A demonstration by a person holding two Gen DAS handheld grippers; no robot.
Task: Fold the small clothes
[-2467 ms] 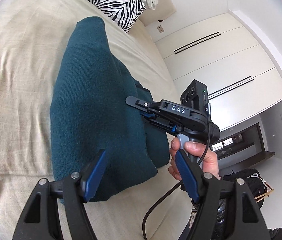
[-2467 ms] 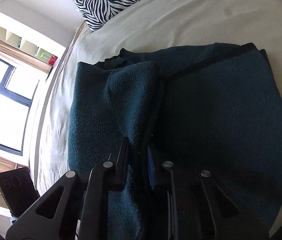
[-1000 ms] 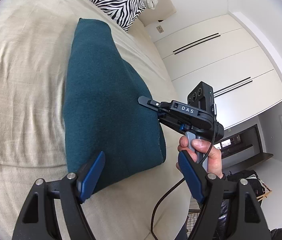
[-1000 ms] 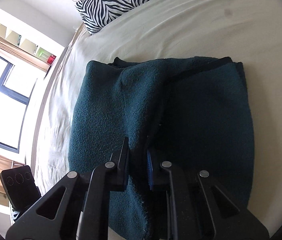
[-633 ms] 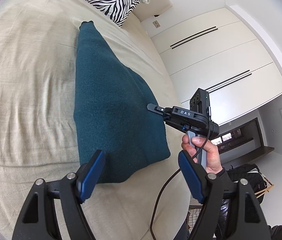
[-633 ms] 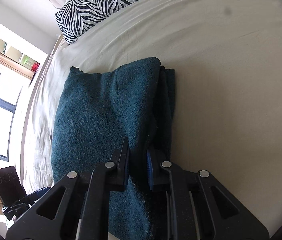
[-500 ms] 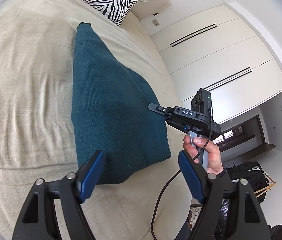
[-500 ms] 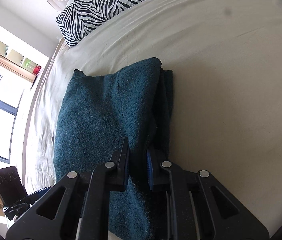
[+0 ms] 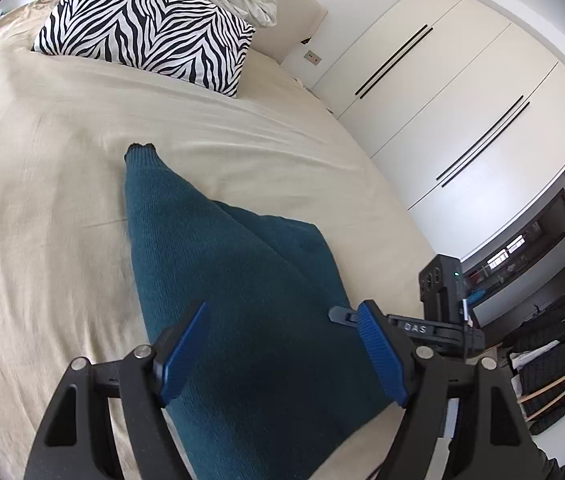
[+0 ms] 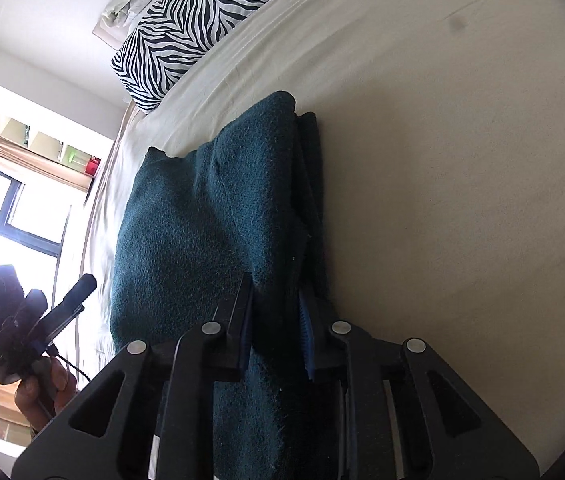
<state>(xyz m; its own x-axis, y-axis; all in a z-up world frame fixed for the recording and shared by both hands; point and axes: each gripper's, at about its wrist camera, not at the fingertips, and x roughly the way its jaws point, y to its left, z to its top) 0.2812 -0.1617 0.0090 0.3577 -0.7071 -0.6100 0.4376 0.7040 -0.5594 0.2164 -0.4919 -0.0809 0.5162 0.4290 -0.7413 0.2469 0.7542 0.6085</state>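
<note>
- The teal sweater [image 9: 238, 292] lies folded on the bed [image 9: 42, 184], with the zebra pillow [image 9: 146, 24] at 11 o'clock.
- The right gripper [image 10: 275, 322] is clamped on the sweater's folded edge, probably finishing a fold.
- The left gripper [image 9: 282, 350] hovers with fingers apart, holding nothing.
- Next: let go, then flatten the sweater.
- The right gripper's body reads "DAS".

The teal sweater [image 10: 210, 232], spread wide across the bed [image 10: 462, 160] earlier, is now folded narrower, lengthwise toward the zebra pillow [image 10: 190, 28]. The right hand-held gripper [image 10: 274, 320] has carried its pinched edge over the sweater's other half.
</note>
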